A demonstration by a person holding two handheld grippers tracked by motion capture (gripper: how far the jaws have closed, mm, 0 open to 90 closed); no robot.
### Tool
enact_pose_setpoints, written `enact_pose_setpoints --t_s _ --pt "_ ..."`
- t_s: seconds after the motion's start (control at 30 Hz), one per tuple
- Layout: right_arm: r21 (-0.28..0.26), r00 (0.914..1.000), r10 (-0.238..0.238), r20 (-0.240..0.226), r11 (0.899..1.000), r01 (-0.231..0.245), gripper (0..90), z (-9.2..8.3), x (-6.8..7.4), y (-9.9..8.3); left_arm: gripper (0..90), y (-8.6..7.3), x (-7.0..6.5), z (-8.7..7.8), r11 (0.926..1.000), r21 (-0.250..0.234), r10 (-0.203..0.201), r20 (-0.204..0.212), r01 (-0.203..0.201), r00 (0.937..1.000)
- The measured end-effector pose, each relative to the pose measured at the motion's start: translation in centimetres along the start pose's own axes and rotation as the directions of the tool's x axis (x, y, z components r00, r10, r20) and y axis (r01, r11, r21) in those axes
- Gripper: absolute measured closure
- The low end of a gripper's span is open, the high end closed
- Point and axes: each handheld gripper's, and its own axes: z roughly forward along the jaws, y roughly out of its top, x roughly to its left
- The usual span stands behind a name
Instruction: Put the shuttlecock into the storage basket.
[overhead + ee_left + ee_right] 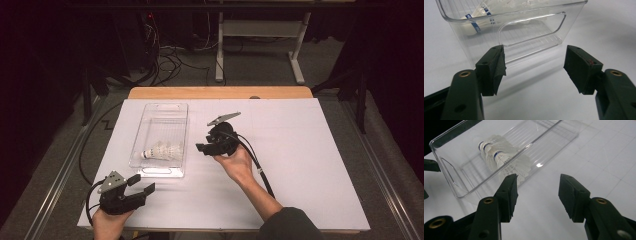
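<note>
Left gripper (141, 184), near left edge of the white table sheet (310, 165): jaws spread wide, nothing between them; black, blocky pads, one with a wrinkled liner visible in the left gripper view. It points toward the short handled end of the clear bin (150, 112), which stands just ahead of its tips.

Clear bin: rigid transparent plastic, rectangular, ribbed floor, rounded cut-out handle in each short wall. Long axis runs away from the person.

Shuttlecocks (162, 151): lying inside the bin at the end nearer the left gripper, nested into each other. Long axis lies across the bin; cork heads with blue bands point left, white feather skirts flare toward the right gripper.

Right gripper (202, 148): just right of the bin, level with the shuttlecocks, jaws apart and holding nothing, aimed leftward at the bin wall.
</note>
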Motion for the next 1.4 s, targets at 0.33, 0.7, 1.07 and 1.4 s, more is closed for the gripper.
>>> enact_pose_setpoints --t_s 0.33,0.7,1.07,1.4 --pt "-0.004 0.9996 0.012 0.026 1.000 -0.012 50.2 -0.5 -0.7 -1.0 34.1 0.0 0.0 0.0 1.0000 -0.001 -0.002 0.001 0.002 1.0000" --pt "-0.017 0.9991 0.027 0.031 1.000 -0.026 50.5 -1.1 -1.4 -1.8 34.1 0.0 0.0 0.0 1.0000 0.000 -0.002 0.000 0.002 1.0000" --pt "-0.020 0.9981 0.041 0.045 0.999 -0.040 50.7 -1.8 -2.1 -2.6 34.0 0.0 0.0 0.0 1.0000 0.002 -0.002 -0.001 0.002 1.0000" --pt "-0.025 0.9973 0.055 0.048 0.998 -0.054 50.7 -2.4 -2.6 -3.3 34.0 0.0 0.0 0.0 1.0000 0.002 -0.001 -0.002 0.001 1.0000"
